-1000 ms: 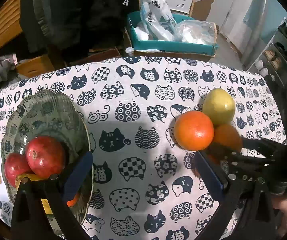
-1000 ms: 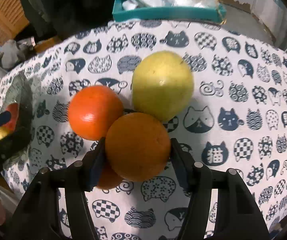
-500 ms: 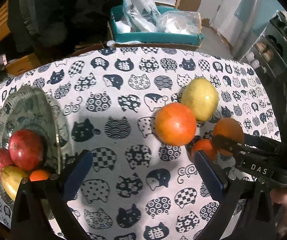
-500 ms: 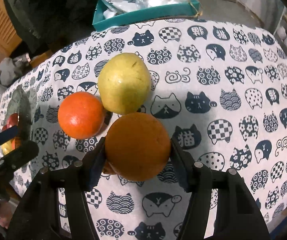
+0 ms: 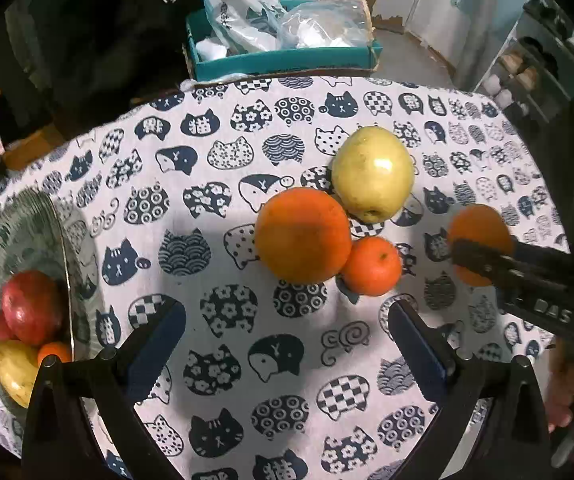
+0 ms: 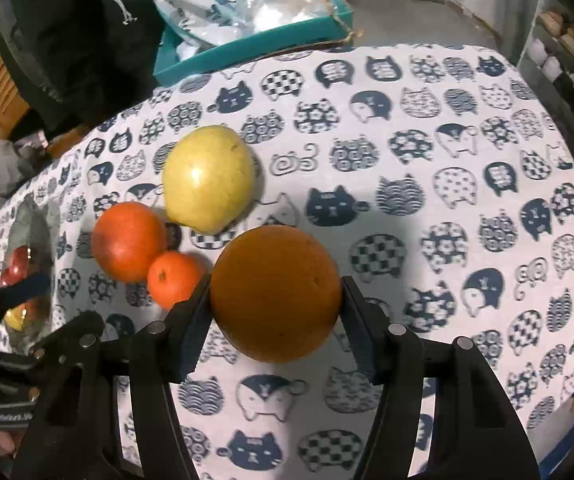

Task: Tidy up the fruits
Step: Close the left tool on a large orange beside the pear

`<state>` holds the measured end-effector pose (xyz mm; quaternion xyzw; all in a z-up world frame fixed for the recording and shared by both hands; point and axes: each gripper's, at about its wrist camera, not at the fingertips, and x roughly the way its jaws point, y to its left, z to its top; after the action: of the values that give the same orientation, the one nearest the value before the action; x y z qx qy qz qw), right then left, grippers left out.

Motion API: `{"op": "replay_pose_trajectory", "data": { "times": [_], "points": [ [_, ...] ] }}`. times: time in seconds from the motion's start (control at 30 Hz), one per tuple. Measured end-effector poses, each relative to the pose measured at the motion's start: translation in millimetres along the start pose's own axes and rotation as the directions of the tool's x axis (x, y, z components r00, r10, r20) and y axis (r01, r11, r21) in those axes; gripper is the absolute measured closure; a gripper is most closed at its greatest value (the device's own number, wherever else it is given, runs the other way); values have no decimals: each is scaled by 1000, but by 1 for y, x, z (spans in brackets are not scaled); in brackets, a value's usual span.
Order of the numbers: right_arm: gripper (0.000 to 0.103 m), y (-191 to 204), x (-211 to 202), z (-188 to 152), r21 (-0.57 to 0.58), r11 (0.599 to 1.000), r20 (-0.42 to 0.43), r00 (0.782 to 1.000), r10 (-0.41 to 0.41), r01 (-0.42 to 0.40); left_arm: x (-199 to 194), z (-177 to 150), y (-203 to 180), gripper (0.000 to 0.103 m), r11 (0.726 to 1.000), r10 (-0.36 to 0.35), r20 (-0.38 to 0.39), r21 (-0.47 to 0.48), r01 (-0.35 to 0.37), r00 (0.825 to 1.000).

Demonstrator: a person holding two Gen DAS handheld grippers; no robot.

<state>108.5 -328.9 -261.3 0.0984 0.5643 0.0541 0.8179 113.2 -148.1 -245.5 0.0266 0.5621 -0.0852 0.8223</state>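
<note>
My right gripper [image 6: 276, 300] is shut on a dull orange [image 6: 275, 292] and holds it above the cat-print tablecloth; the orange also shows in the left wrist view [image 5: 481, 240]. On the cloth lie a yellow-green pear [image 5: 371, 179], a bright orange [image 5: 303, 235] and a small tangerine [image 5: 371, 266], all touching. My left gripper [image 5: 287, 340] is open and empty, just in front of them. A glass plate [image 5: 27, 224] at the left holds two red apples [image 5: 31, 306], a yellow fruit [image 5: 15, 368] and a small orange one [image 5: 53, 352].
A teal box [image 5: 283, 60] with plastic bags stands beyond the table's far edge. A dark garment hangs at the back left. Shelving stands at the right. The table's right edge curves close to the right gripper.
My right gripper has lifted the dull orange up and back to the right, away from the fruit cluster, uncovering the tangerine. My left gripper has moved right, away from the plate, toward the cluster.
</note>
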Motion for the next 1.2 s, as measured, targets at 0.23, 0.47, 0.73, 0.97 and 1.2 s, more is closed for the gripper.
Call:
{"op": "replay_pose_trajectory", "data": {
  "times": [0.23,0.47,0.73,0.97,1.2],
  "points": [
    [42,-15,-10,-6,15,1000,19,1000,-18,18,12,19,8,1,999,-14,18,-44,15,1000],
    [42,-27,-8,-6,40,999,17,1000,-20,19,30,29,-6,1,1000,-26,2,3,26,1000],
    [42,-32,0,-7,44,999,7,1000,-20,20,46,33,-6,16,998,-58,-28,-21,58,998],
    [42,-33,4,-6,43,999,1,1000,-22,22,47,34,-1,37,994,-97,-24,-43,96,995],
    [42,-28,1,-1,25,999,14,999,-36,36,43,30,-2,38,997,-81,-21,-17,81,996]
  ]
}}
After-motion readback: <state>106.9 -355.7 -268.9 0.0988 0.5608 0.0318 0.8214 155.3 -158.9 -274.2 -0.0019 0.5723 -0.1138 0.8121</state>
